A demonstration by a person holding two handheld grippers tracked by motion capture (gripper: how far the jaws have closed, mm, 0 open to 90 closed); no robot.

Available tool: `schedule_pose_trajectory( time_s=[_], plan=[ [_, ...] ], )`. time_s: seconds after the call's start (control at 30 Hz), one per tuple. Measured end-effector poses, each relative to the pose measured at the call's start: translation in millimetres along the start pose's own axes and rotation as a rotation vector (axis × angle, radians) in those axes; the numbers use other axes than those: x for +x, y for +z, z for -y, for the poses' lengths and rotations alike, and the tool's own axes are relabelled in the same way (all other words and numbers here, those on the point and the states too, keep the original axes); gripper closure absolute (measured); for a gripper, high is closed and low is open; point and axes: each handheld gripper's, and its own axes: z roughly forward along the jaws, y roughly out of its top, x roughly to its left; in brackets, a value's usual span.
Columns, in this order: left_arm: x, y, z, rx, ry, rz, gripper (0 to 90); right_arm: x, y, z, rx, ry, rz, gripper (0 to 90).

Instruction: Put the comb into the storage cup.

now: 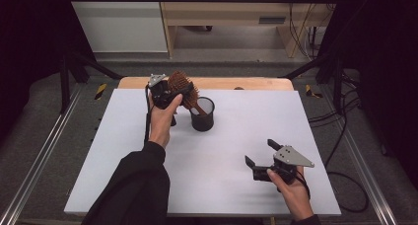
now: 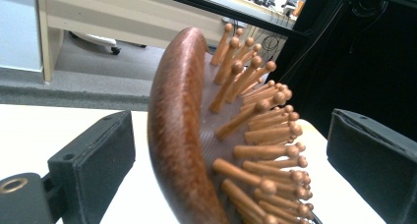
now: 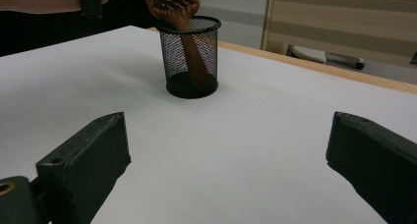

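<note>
A wooden paddle hairbrush point(image 1: 180, 84) stands handle-down in a black mesh cup point(image 1: 202, 117) near the back of the white tabletop point(image 1: 222, 185). The head leans left out of the cup. My left gripper point(image 1: 178, 93) is open around that head; in the left gripper view the brush point(image 2: 177, 126) sits between the jaws with a gap on each side. My right gripper point(image 1: 259, 151) rests open and with nothing in it at the front right. Its view looks across the table at the cup point(image 3: 191, 62) and the brush point(image 3: 173, 0).
A wooden table edge point(image 1: 246, 83) runs behind the white top. Black frame bars and cables point(image 1: 345, 136) lie to the right on the floor. Pale furniture stands beyond the table.
</note>
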Motion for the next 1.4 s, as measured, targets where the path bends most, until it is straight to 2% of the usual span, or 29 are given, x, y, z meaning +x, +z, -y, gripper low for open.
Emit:
schedule_pose_trajectory(
  time_s=[0.27, 0.4, 0.87, 1.1, 1.4],
  plan=[
    [1.0, -7.7, 6.5, -0.015, 0.001, -0.007, 4.7, -0.2, -0.1, 0.0, 0.0, 0.0, 0.001, 3.0],
    [-0.5, -12.0, 7.8, -0.013, 0.026, -0.004, 4.7, -0.1, 0.2, 0.1, 0.001, -0.001, 0.0, 3.0],
    [-2.9, -30.3, 11.2, -0.023, 0.057, 0.016, 4.2, 1.1, 0.6, 0.3, 0.006, -0.015, 0.002, 3.0],
    [-4.2, -45.6, 6.8, -0.031, 0.098, 0.016, 4.0, 0.6, -0.2, 0.0, 0.004, -0.018, 0.007, 3.0],
    [-6.4, -64.8, 5.9, -0.004, 0.166, 0.0, 3.4, 2.4, 0.9, 0.2, 0.01, -0.024, 0.008, 3.0]
  ],
)
